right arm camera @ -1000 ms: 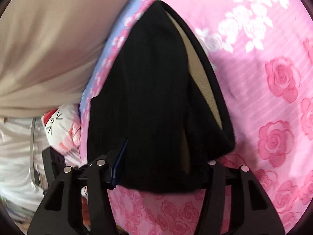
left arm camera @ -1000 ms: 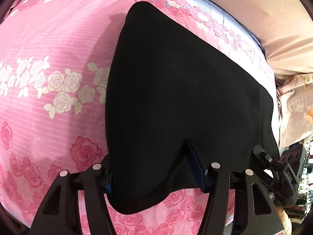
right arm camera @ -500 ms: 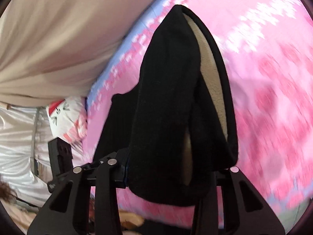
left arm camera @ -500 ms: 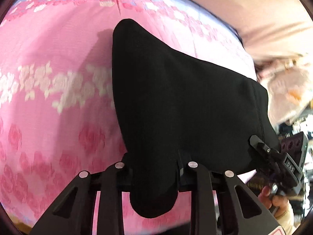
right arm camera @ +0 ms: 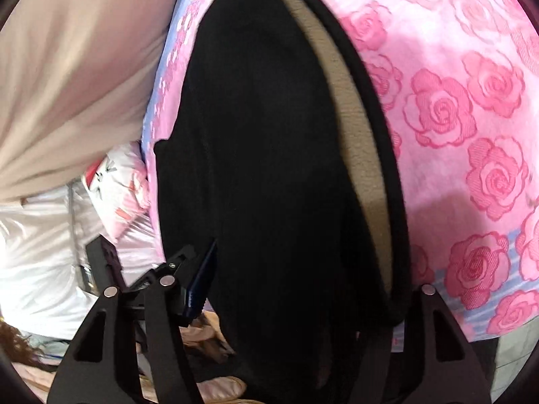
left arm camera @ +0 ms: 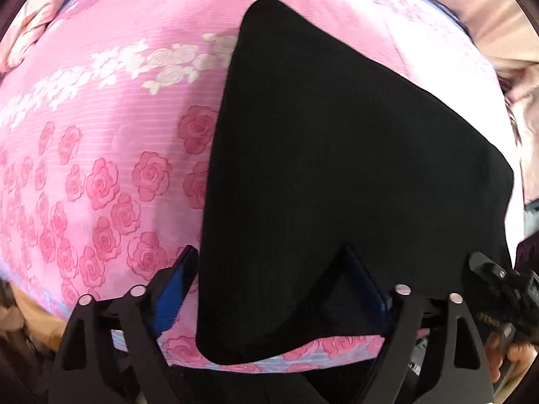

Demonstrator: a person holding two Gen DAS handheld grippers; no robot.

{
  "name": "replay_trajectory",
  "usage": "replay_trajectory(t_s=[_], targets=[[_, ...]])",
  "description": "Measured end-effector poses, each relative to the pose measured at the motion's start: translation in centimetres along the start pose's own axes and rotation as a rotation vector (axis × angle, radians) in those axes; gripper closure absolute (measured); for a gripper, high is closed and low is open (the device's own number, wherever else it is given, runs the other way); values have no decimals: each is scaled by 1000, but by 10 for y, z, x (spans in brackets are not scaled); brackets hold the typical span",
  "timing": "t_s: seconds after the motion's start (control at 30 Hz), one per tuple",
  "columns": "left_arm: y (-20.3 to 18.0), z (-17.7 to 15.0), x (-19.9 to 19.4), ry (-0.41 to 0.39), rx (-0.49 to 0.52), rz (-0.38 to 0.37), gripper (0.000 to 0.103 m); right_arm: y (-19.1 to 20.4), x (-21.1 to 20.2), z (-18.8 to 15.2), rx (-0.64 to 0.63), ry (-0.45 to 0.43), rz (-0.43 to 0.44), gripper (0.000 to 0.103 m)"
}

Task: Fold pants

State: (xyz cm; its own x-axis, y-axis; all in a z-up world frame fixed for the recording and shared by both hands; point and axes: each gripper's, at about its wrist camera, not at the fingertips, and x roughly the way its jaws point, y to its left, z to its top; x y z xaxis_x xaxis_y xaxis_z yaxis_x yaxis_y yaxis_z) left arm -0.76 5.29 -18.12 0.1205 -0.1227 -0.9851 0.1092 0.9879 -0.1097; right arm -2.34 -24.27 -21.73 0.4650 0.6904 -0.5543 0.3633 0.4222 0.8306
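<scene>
No brand, label or writing can be read anywhere. The pants (left arm camera: 337, 168) are black ribbed knit, folded into a thick flat wedge, with a beige fleecy lining (right arm camera: 350, 128) showing inside the waist opening in the right wrist view. They lie on a bed (left arm camera: 101, 118) covered by a pink rose-print sheet, at its near edge, one corner reaching over it. The left tool (left arm camera: 273, 286) has just been opening; its jaws stand wide, the cloth between them unpinched. The right tool (right arm camera: 299, 289) has also just been opening; the waist end sits between its jaws, its left pad clear of the cloth.
</scene>
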Motion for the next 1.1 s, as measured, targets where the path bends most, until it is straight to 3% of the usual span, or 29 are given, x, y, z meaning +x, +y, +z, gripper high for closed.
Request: replay_trajectory(t_s=[0.1,0.2,0.33,0.43,0.8,1.1], targets=[[-3,1,6,11,-33,-2,16,-3,-1,-1,18,1,-5,53],[-8,-2,8,29,-27,-57,38,-5,-6,-3,5,2,-23,59],[-20,-2,0,28,35,-30,65,8,-5,-7,-1,-15,-42,62],[-26,-2,-10,22,63,-21,75,22,-1,-8,-1,-22,-43,63],[-33,8,-56,8,94,-71,81,70,-43,-4,-125,25,-27,64],[-17,-18,-144,43,142,-190,81,152,-84,-20,-302,155,-16,64]])
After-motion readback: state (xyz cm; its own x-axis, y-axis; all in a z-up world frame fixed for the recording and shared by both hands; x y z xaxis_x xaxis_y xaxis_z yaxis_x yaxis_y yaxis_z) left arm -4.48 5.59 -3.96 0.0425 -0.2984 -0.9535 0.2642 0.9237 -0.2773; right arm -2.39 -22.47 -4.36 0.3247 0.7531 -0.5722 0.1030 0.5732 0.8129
